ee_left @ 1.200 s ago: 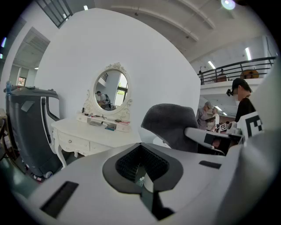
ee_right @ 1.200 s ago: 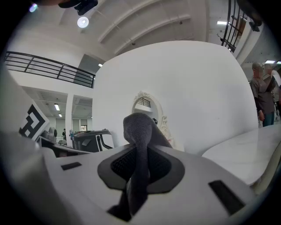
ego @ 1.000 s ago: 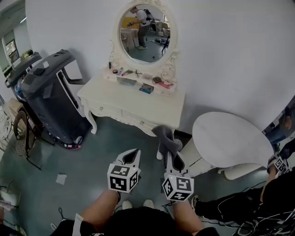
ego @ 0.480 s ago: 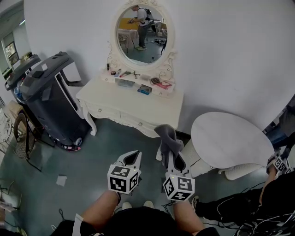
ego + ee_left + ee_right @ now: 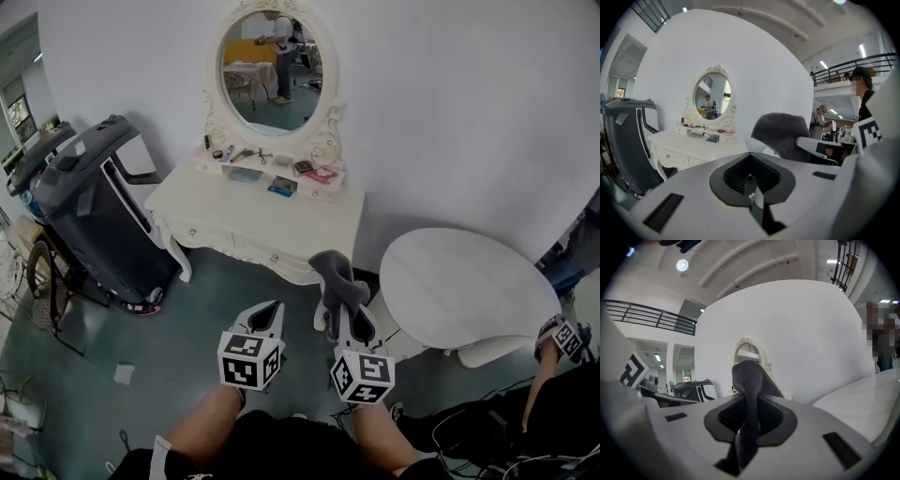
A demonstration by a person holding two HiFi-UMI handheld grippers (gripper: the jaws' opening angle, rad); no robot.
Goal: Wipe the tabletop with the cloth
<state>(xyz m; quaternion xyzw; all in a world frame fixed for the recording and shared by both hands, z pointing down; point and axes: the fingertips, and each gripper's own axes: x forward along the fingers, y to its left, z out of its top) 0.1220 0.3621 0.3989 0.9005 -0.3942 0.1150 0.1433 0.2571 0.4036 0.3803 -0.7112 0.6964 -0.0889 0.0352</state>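
A dark grey cloth (image 5: 336, 274) hangs in my right gripper (image 5: 345, 317), whose jaws are shut on it; the cloth (image 5: 747, 390) rises between the black pads and folds over at the top. My left gripper (image 5: 266, 317) is held beside it, shut with nothing in it, its pads meeting in the left gripper view (image 5: 750, 176). Both are held in the air above the floor. The white dressing table (image 5: 281, 217) stands ahead of them, and the cloth (image 5: 783, 134) shows to its right in the left gripper view.
An oval mirror (image 5: 266, 58) and a shelf of small items (image 5: 281, 173) back the dressing table. A round white table (image 5: 461, 286) stands at the right. A dark grey machine (image 5: 89, 202) stands at the left. A person's hand with another gripper (image 5: 561, 336) is at the far right.
The view has drifted, so the dressing table and mirror sit a little further left. Both grippers keep their pose, the right one still holding the cloth.
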